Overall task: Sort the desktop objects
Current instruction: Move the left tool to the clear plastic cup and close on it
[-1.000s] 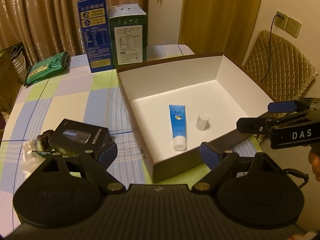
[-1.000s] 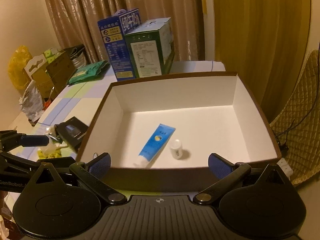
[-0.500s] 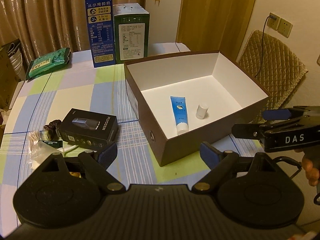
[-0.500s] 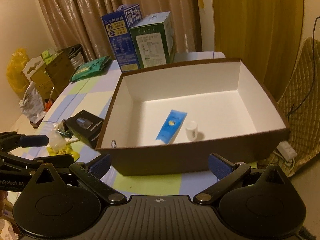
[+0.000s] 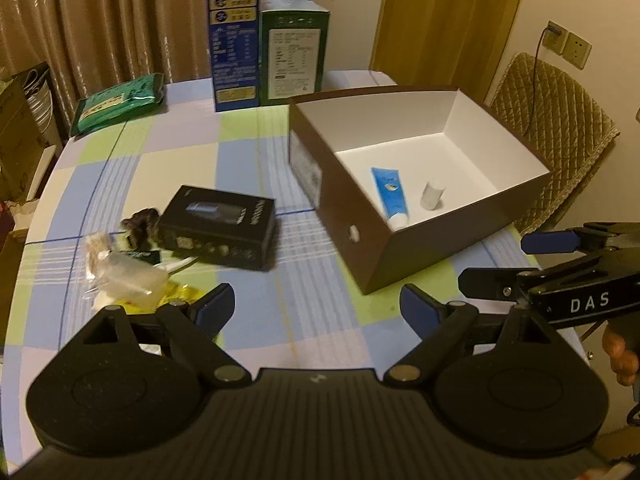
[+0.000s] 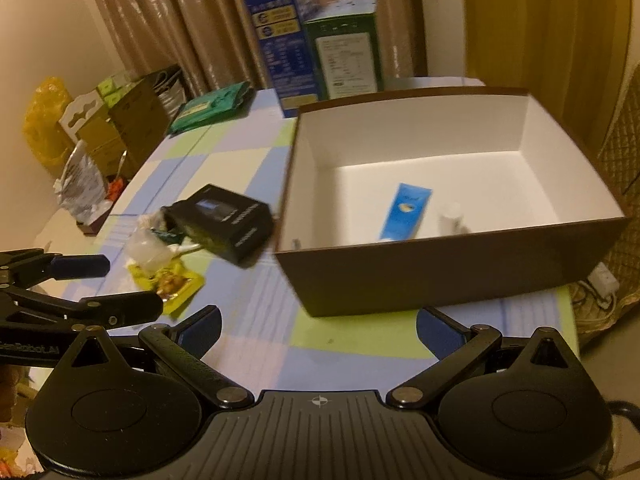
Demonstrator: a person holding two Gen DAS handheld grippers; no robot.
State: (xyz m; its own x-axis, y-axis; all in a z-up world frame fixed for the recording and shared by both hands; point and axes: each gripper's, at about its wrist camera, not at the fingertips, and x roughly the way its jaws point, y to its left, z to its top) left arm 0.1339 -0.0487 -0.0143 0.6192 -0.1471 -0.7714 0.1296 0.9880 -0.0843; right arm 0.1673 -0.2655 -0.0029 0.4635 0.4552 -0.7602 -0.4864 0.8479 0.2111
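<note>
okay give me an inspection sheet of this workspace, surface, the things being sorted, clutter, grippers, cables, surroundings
Surface: table with a checked blue, green and cream cloth.
Job's things: open brown cardboard box with white inside holds a blue tube with white cap and a small white bottle. Left of the box lie a black rectangular product box, a dark crumpled item, a clear plastic packet and a yellow snack sachet.
Clutter: tall blue carton, green carton, flat green pack at the far edge.
Grippers: left gripper and right gripper open, empty.
Cables: one runs to a wall socket.
Surroundings: curtains, quilted chair.
</note>
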